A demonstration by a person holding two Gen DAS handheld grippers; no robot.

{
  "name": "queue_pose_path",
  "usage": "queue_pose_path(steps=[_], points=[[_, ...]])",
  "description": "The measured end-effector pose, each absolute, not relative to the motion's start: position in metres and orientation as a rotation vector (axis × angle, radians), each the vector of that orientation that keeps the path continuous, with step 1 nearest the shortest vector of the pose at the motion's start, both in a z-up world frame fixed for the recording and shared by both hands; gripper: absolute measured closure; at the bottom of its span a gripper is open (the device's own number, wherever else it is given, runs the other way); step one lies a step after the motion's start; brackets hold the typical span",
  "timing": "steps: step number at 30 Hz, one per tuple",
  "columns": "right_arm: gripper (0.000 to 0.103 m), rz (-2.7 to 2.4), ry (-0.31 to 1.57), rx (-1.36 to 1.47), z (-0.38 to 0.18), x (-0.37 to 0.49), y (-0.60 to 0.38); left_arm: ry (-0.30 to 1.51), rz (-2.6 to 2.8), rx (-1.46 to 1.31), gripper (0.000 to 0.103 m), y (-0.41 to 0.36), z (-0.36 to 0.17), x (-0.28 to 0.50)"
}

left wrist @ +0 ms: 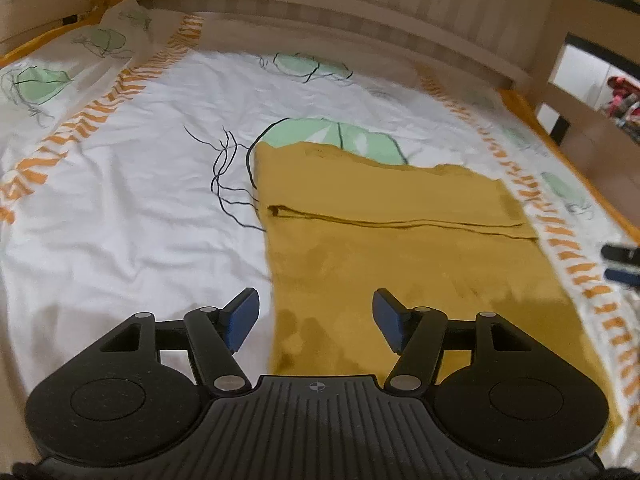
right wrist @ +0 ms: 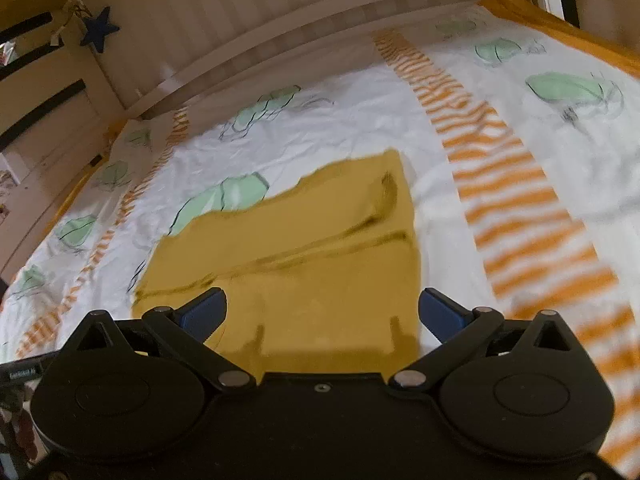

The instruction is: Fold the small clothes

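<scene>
A mustard-yellow garment (left wrist: 384,240) lies flat on the bed, with a fold seam across its middle. It also shows in the right wrist view (right wrist: 312,264). My left gripper (left wrist: 316,320) is open and empty, hovering over the garment's near left edge. My right gripper (right wrist: 322,314) is open and empty above the garment's near edge. The right gripper's fingertips (left wrist: 620,264) show at the far right of the left wrist view, beside the garment.
The bed sheet (left wrist: 132,208) is white with green leaf prints and orange striped bands (right wrist: 520,200). A wooden slatted headboard (left wrist: 320,4) runs along the far side. A blue star (right wrist: 100,30) hangs on the bed frame at the left.
</scene>
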State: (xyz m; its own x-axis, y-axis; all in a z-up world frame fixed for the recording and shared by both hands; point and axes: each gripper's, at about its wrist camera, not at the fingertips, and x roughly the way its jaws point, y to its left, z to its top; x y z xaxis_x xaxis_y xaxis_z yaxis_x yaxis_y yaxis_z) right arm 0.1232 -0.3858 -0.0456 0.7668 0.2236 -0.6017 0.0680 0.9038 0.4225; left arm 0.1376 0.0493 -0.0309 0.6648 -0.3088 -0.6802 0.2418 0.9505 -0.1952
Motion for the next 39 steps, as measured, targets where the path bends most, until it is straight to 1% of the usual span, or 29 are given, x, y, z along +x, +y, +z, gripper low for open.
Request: queue_pose_path(steps=[4,13,16,19,22,24,26,28,29,30,35,39], points=[[0.000,0.101,0.731,0.494,-0.057,0.087,-0.385,0.809,-0.310,-0.121,0.041,0.056,-0.031,0.113],[0.000,0.040,0.836,0.532,-0.085,0.028,-0.381,0.919,-0.299,-0.120,0.041,0.061,-0.059,0.073],[0.000,0.014,0.834,0.533,-0.089,0.017,-0.382,0.943,-0.293,-0.121,0.041,0.062,-0.067,0.066],[0.000,0.041,0.770,0.527,-0.083,0.016,-0.383,0.935,-0.292,-0.113,0.041,0.060,-0.071,0.063],[0.000,0.056,0.715,0.466,-0.071,0.038,-0.382,0.923,-0.287,-0.105,0.041,0.055,-0.073,0.068],[0.000,0.074,0.672,0.437,-0.066,0.061,-0.382,0.913,-0.276,-0.100,0.037,0.052,-0.075,0.072],[0.001,0.093,0.641,0.406,-0.062,0.084,-0.382,0.912,-0.261,-0.087,0.036,0.051,-0.081,0.076],[0.008,0.101,0.618,0.348,-0.060,0.111,-0.380,0.933,-0.253,-0.072,0.035,0.049,-0.090,0.078],[0.016,0.107,0.605,0.324,-0.060,0.123,-0.379,0.928,-0.260,-0.062,0.033,0.049,-0.093,0.077],[0.021,0.110,0.602,0.306,-0.061,0.136,-0.379,0.917,-0.269,-0.052,0.029,0.048,-0.093,0.075],[0.030,0.117,0.618,0.297,-0.075,0.198,-0.384,0.918,-0.294,-0.026,0.019,0.043,-0.094,0.074],[0.030,0.087,0.615,0.253,-0.084,0.231,-0.388,0.922,-0.306,-0.044,0.013,0.044,-0.095,0.074]])
